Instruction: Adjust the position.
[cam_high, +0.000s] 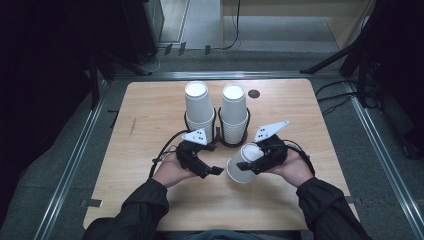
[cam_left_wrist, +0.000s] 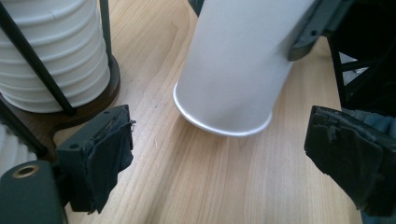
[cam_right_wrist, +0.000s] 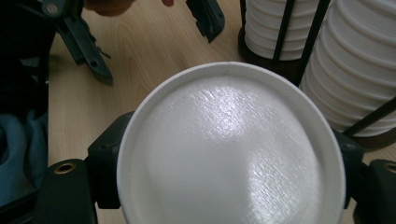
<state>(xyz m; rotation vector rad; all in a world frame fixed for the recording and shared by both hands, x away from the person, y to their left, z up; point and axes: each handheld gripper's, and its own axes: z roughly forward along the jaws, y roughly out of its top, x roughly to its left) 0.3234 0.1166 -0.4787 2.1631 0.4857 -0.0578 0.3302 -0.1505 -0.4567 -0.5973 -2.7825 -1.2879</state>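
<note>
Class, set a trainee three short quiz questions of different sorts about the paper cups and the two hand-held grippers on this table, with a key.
1. True or false: the left hand-held gripper holds a cup.
2. How many cup stacks stand in the black holder?
3. The single white cup in the right hand-held gripper is: A upright, B tilted with its rim low on the table, C crushed flat.

Key: 1 false, its jaws are open and empty; 2 two, the left stack and the right stack; 3 B.

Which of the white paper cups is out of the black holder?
The single white paper cup clamped in the right gripper, tilted over the wooden table. All the others sit upside down in two stacks inside the black holder.
</note>
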